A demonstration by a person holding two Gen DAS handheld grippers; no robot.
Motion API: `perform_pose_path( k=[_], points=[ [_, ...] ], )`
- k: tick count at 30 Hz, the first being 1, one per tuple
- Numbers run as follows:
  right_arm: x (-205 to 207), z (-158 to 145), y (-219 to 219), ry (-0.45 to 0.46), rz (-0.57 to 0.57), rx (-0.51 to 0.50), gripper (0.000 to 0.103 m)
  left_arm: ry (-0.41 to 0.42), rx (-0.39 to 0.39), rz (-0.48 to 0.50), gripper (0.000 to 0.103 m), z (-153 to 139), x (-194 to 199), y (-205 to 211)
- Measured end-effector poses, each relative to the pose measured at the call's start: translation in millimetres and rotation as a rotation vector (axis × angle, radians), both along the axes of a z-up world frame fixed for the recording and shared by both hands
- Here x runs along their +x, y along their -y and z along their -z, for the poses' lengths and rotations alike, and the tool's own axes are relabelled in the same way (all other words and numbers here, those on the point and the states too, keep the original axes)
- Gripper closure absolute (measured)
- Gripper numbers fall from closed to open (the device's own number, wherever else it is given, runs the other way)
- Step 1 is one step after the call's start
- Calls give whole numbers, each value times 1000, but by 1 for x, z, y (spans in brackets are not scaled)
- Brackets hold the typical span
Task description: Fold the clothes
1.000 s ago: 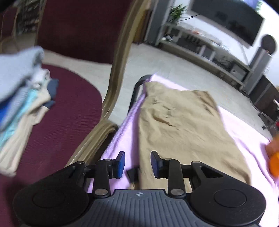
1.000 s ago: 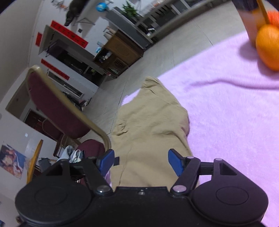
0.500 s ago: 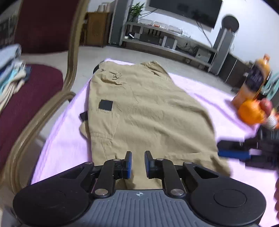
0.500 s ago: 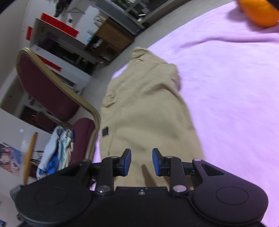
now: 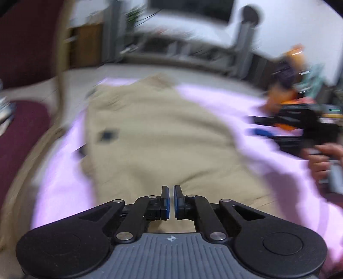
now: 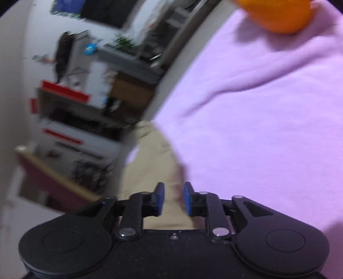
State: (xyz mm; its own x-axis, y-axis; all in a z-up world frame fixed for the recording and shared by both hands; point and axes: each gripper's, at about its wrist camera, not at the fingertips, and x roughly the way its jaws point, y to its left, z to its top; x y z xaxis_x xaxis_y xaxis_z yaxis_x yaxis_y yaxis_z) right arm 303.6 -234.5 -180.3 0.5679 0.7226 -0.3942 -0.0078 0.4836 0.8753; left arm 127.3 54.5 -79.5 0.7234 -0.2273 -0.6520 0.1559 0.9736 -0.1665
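Beige cotton trousers (image 5: 154,146) lie spread lengthwise on the lilac cloth-covered tabletop (image 6: 268,120), doubled leg over leg as best I can judge; further crosswise folds look still to do. Left gripper (image 5: 170,200): pads nearly together above the near hem, whether fabric is pinched, cannot tell (blur). Right gripper (image 6: 173,198): narrow gap, over the garment's edge. Orange round object (image 6: 278,15) cut off; burgundy chair (image 5: 23,128) smeared.
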Motion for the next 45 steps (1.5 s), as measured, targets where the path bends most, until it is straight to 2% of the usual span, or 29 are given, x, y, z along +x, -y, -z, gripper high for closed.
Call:
perform_pose_path(
  k=[1, 4, 8, 9, 10, 11, 12, 13, 14, 16, 18, 19, 20, 21, 22, 24, 27, 28, 29, 31, 33, 35, 38, 39, 40, 43, 45],
  points=[
    [5, -4, -9, 18, -63, 20, 71, -12, 0, 37, 97, 3, 2, 9],
    [21, 1, -48, 13, -274, 79, 69, -98, 33, 138, 97, 24, 9, 38],
    [42, 22, -108, -35, -594, 131, 67, -132, 30, 171, 98, 32, 10, 41],
    [44, 27, -121, -44, -688, 131, 66, -139, 28, 176, 98, 33, 10, 40],
    [46, 30, -132, -33, -753, 88, 66, -145, 26, 182, 98, 35, 10, 40],
    [48, 31, -138, -10, -772, 11, 81, -151, 24, 187, 98, 36, 11, 40],
    [53, 33, -142, 5, -768, -48, 95, -158, 22, 193, 98, 38, 11, 40],
    [65, 37, -136, -9, -698, -50, 103, -164, 20, 198, 98, 39, 11, 39],
    [77, 40, -128, -12, -617, -54, 103, -170, 18, 203, 98, 41, 11, 39],
    [89, 35, -102, 55, -391, -102, 103, -183, 14, 214, 98, 44, 11, 39],
    [101, 35, -78, 59, -235, -82, 103, -195, 9, 225, 98, 47, 11, 38],
    [99, 30, -70, 92, -151, -126, 103, -202, 7, 230, 98, 48, 11, 38],
    [93, 21, -61, 131, -40, -220, 102, -204, 12, 238, 98, 49, 12, 38],
    [89, 16, -48, 129, 48, -260, 96, -203, 22, 247, 98, 46, 9, 38],
    [86, 15, -34, 101, 95, -233, 82, -202, 30, 257, 98, 45, 7, 38],
    [77, 15, -11, 62, 110, -131, 80, -202, 35, 270, 97, 40, 9, 36],
    [61, 0, -4, 66, 93, -172, 79, -121, -11, 235, 97, 21, 13, 23],
    [57, -4, -4, 65, 82, -180, 79, -76, -41, 198, 96, 11, 16, 14],
    [55, -7, -7, 64, 60, -160, 78, -48, -65, 137, 89, 4, 20, 2],
    [47, -17, -10, 73, 1, -146, 78, -19, -104, -11, 90, -4, 31, -24],
    [35, -25, -26, 85, -84, -168, 77, -45, -96, -159, 97, -1, 44, -45],
    [16, -25, -48, 64, -195, -177, 77, -100, -78, -273, 98, 11, 53, -59],
    [-11, -13, -75, 4, -332, -207, 77, -176, -50, -364, 99, 28, 58, -72],
    [-20, -8, -80, -19, -362, -217, 77, -200, -33, -389, 95, 34, 60, -75],
    [-27, -2, -77, -39, -354, -221, 82, -205, -20, -394, 93, 36, 59, -77],
    [-41, 8, -61, -112, -290, -239, 103, -182, 35, -359, 90, 35, 54, -74],
    [-52, 2, -43, -144, -210, -280, 103, -182, 23, -354, 91, 33, 49, -77]
  ],
)
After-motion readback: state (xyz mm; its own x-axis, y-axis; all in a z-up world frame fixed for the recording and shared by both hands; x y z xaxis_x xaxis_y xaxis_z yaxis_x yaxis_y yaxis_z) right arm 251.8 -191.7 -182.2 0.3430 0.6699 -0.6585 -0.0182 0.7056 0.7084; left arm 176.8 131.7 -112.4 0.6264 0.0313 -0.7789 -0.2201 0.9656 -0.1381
